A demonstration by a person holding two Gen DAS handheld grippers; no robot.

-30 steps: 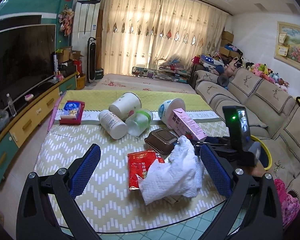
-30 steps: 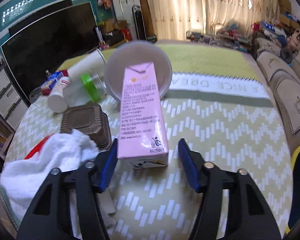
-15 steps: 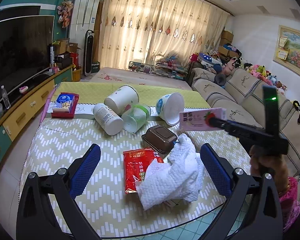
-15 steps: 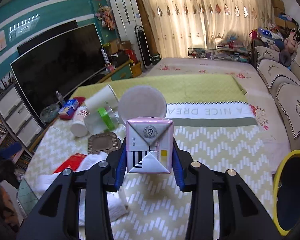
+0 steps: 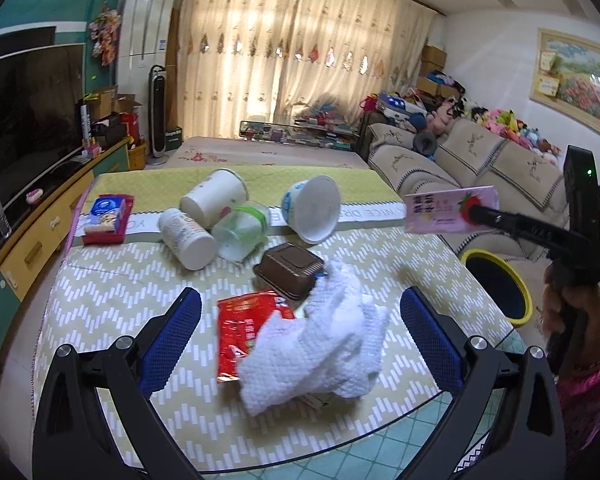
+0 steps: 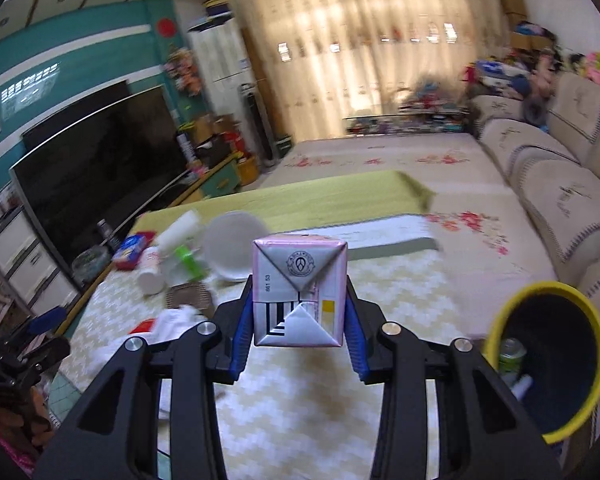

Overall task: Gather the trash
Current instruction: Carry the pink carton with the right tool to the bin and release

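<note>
**Pink carton is being held up over the table**

Left wrist view: The left hand-held gripper (image 5: 300, 320) is hanging wide open over the table (image 5: 112, 292), holding nothing. Between its blue fingers (image 5: 172, 330) a white cloth (image 5: 324, 340) is lying bunched up, partly covering a red packet (image 5: 240, 324). Just behind them a brown tray (image 5: 290, 270) is sitting upside down. Farther back a white bottle (image 5: 186, 234), a clear cup with a green ring (image 5: 242, 230), a tall white cup (image 5: 214, 198) and a white bowl (image 5: 314, 210) are lying on their sides, close together. On the right, the right hand-held gripper (image 5: 474, 212) is gripping a pink carton (image 5: 448, 210) up in the air. A yellow-rimmed bin (image 5: 522, 296) is standing beside the table, below the carton.

Right wrist view: The right hand-held gripper (image 6: 299, 312) is squeezing the pink carton (image 6: 299, 292) between its blue fingers (image 6: 240, 332), with the folded end facing the camera. The carton is floating above the table (image 6: 300, 400). The yellow-rimmed bin (image 6: 496, 328) is sitting low on the right with some trash already lying inside. This view is blurry.
</note>
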